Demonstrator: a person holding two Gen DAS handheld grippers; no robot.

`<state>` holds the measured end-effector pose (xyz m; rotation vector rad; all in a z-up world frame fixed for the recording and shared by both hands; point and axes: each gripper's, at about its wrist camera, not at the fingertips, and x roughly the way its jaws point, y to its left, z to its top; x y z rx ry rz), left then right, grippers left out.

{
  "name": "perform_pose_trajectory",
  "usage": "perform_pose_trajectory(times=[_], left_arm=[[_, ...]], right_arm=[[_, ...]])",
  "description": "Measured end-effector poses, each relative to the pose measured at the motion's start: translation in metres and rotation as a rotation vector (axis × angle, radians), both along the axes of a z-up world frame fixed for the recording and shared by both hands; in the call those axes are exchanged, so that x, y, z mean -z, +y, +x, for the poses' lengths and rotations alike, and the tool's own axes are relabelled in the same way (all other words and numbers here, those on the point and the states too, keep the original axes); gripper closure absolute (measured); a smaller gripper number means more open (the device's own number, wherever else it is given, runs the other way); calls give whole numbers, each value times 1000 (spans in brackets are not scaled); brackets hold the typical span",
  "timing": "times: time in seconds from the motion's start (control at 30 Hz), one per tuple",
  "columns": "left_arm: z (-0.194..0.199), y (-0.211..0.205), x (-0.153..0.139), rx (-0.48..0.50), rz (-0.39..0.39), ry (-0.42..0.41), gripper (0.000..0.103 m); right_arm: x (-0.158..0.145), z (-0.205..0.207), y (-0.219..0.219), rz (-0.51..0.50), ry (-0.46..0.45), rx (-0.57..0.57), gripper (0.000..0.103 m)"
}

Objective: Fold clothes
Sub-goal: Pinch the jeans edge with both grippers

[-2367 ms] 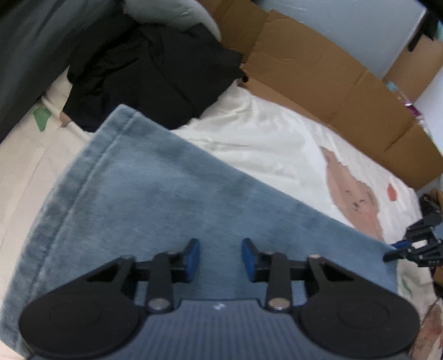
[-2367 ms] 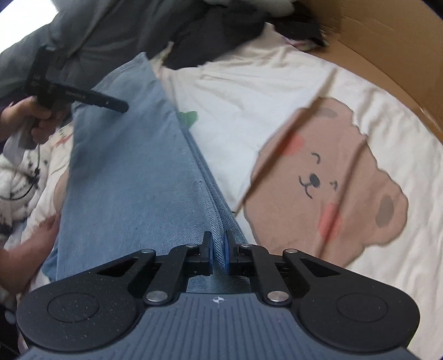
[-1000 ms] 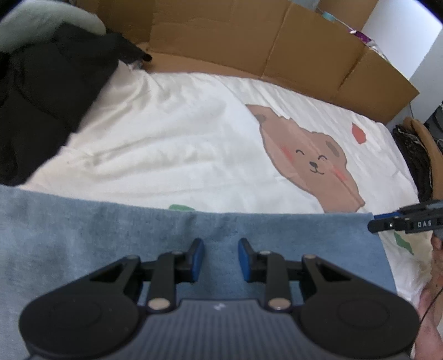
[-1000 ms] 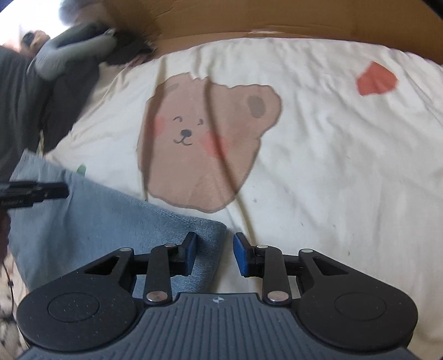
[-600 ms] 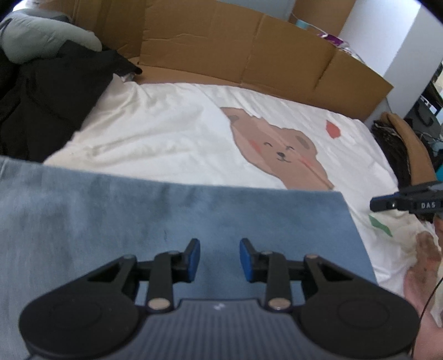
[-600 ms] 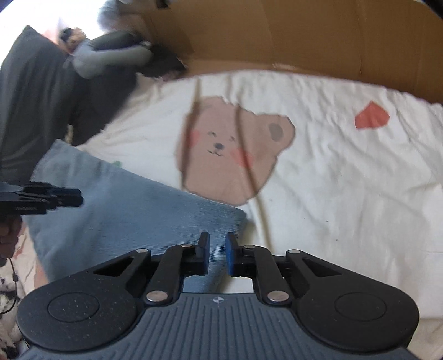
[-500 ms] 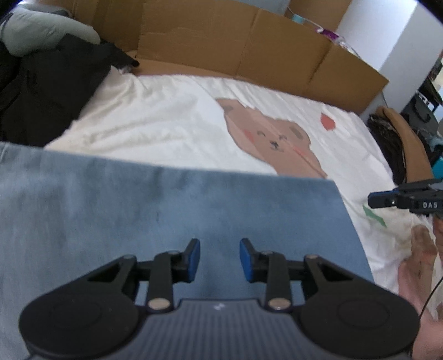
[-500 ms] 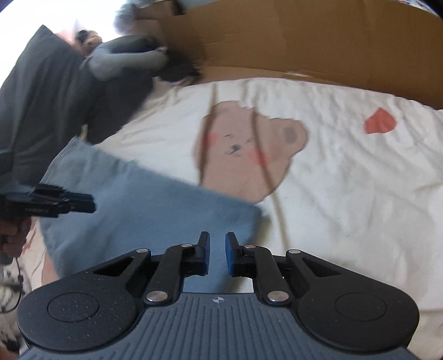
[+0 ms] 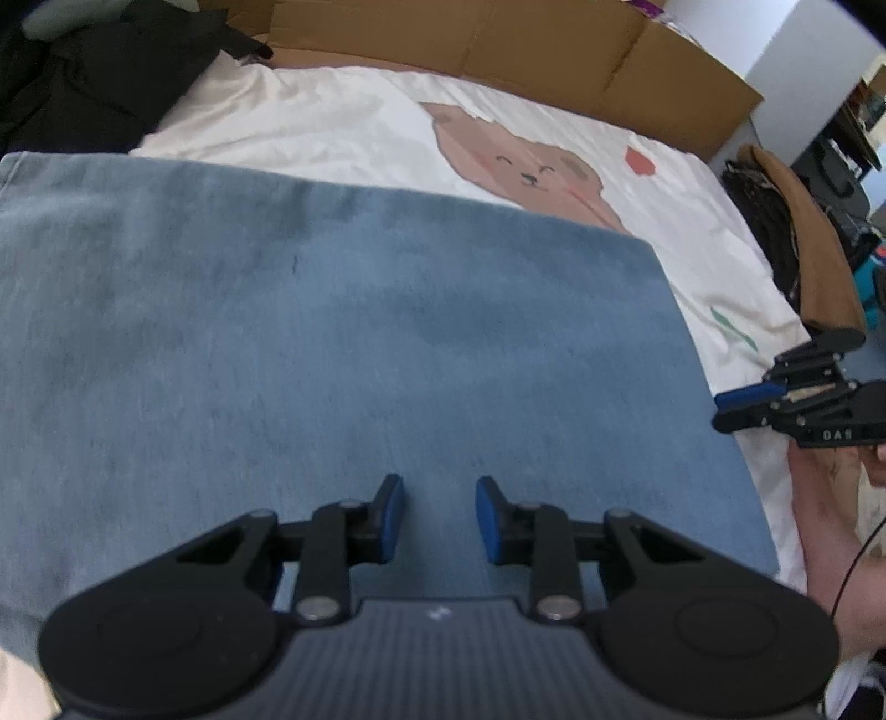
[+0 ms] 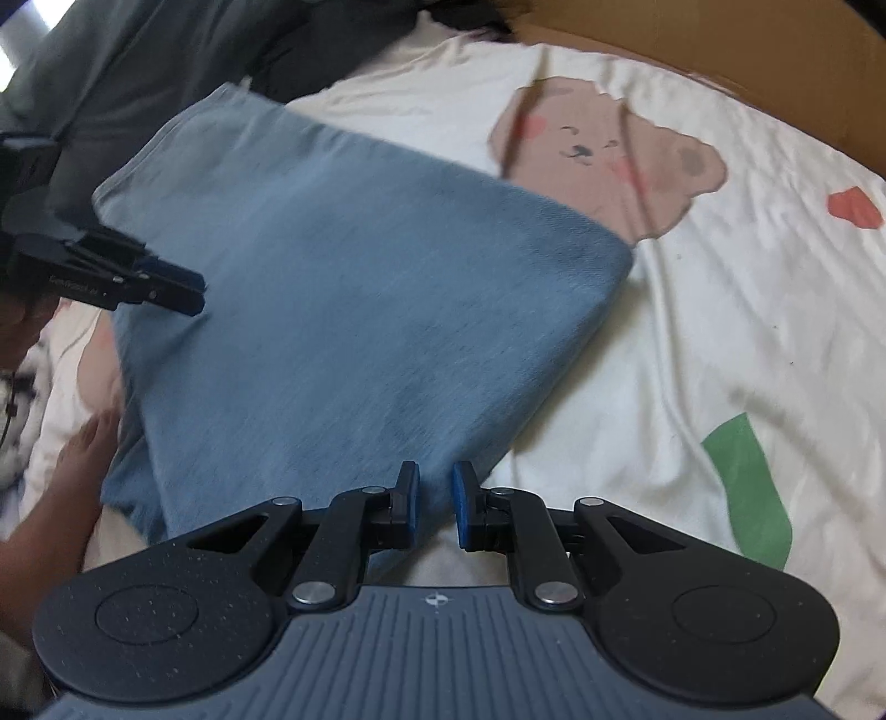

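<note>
Both grippers over blue cloth (image 9: 354,343) lying flat on bear sheet (image 10: 720,343): left gripper (image 9: 437,518) spread, empty, right gripper (image 10: 434,504) just narrowed on near corner, contact unclear; pinch corners fully before folding, keeping edges square.

We have two wrist fisheye views, each looking steeply down along its own jaws from close above the bed. The left view faces the far cardboard wall (image 9: 498,50) across the blue garment (image 9: 343,343). The right view sits at the garment's near right corner, facing far and left. Both share the garment, the bear print (image 10: 603,160) and the opposite gripper at the frame edge.
</note>
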<state>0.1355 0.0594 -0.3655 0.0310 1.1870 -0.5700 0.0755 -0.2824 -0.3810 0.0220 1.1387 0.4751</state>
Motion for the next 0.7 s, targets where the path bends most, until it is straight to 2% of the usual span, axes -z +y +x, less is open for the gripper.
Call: perform_pose_trajectory(times=[0.1, 0.3, 0.5, 0.6, 0.67, 0.7], left_arm=[[-12, 0, -1, 22, 5, 6, 73], [-30, 0, -2, 51, 11, 19, 73], [-40, -12, 3, 181, 92, 54, 73], [-41, -10, 1, 191, 78, 74, 73], [-41, -8, -4, 193, 49, 85, 77], [-41, -7, -8, 192, 10, 100, 78]], right_arm=[[-1, -8, 3, 8, 16, -33, 91], [-4, -27, 23, 17, 58, -169, 91], [2, -41, 41, -5, 103, -277, 91], [4, -41, 41, 14, 141, -279, 90], [4, -40, 40, 19, 156, -273, 89], [2, -39, 38, 22, 158, -260, 88]])
